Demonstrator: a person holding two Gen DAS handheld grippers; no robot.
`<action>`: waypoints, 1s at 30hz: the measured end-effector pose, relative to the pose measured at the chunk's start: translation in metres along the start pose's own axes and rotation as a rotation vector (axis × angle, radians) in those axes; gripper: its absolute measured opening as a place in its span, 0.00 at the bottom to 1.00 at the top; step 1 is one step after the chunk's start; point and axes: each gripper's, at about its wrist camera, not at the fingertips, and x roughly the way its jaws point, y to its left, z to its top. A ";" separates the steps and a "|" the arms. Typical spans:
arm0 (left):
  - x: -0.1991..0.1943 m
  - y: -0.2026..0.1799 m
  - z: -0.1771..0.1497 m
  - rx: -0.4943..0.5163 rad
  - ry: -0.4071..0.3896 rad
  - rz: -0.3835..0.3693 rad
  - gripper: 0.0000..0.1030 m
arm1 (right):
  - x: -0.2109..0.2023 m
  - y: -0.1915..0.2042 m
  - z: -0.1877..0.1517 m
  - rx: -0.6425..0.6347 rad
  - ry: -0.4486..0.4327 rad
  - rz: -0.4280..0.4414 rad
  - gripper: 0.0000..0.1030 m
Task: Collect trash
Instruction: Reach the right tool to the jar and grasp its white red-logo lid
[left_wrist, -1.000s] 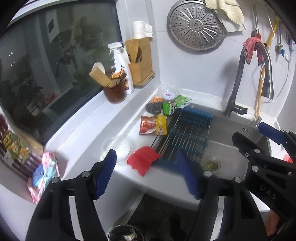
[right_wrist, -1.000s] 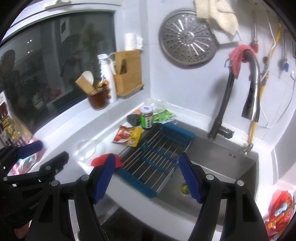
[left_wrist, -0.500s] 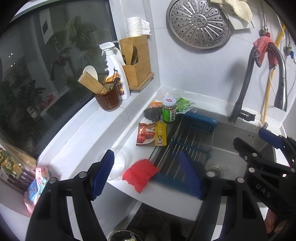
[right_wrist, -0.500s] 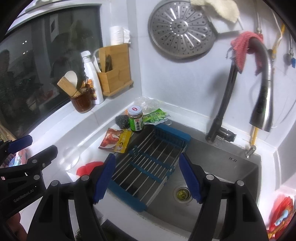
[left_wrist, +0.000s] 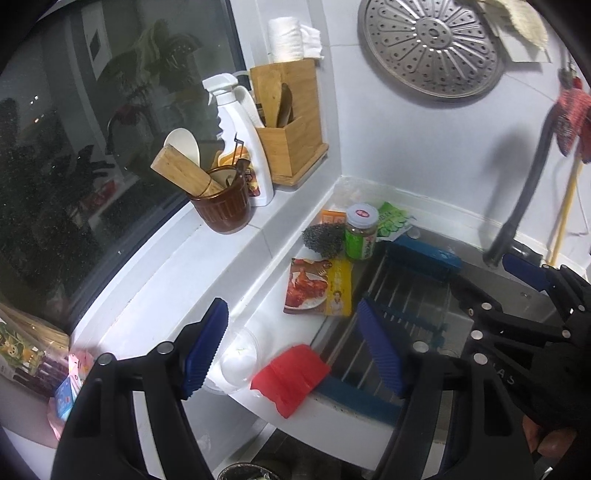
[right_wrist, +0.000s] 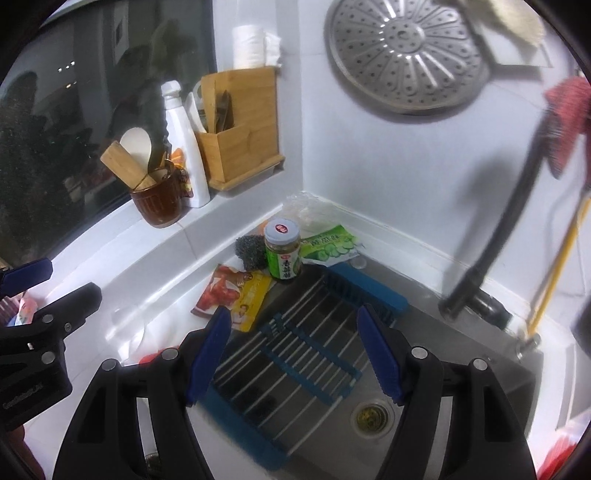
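- The left gripper (left_wrist: 295, 343) hung over the near edge of the white counter (left_wrist: 166, 280), its blue pads spread wide with nothing between them.
- The right gripper (right_wrist: 295, 347) hovered above the blue drying rack (right_wrist: 306, 354) laid across the steel sink (right_wrist: 461, 369), its pads likewise spread wide and empty.
- Trash lay along the counter by the sink: a red wrapper (left_wrist: 290, 378) at the front edge, partly overhanging; a flat food packet (left_wrist: 319, 288) printed with a meat dish, its corner reaching the sink rim; a green packet (right_wrist: 328, 247) in the corner behind a green-labelled jar (right_wrist: 282, 253).
- A clear plastic lid or cup (left_wrist: 236, 358) beside the red wrapper was half hidden by the left pad; which it was could not be told.
- A crumpled clear bag (right_wrist: 306, 208) in the corner was hard to make out against the white wall.
- A dark scrubber (right_wrist: 249, 249) sat touching the jar.
- From the right wrist view the red wrapper showed only as a sliver behind the gripper body.
- The faucet (right_wrist: 498, 229) was blurred.
- A bin rim at the bottom edge of the left view was cut off.
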 end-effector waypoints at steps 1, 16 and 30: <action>0.004 0.002 0.003 -0.006 0.004 0.007 0.70 | 0.004 0.002 0.002 -0.003 0.001 0.005 0.67; 0.055 0.011 0.022 -0.042 0.078 0.070 0.70 | 0.079 0.019 0.027 -0.076 0.075 0.069 0.67; 0.109 0.017 0.026 -0.067 0.155 0.107 0.70 | 0.155 0.015 0.039 -0.106 0.120 0.065 0.67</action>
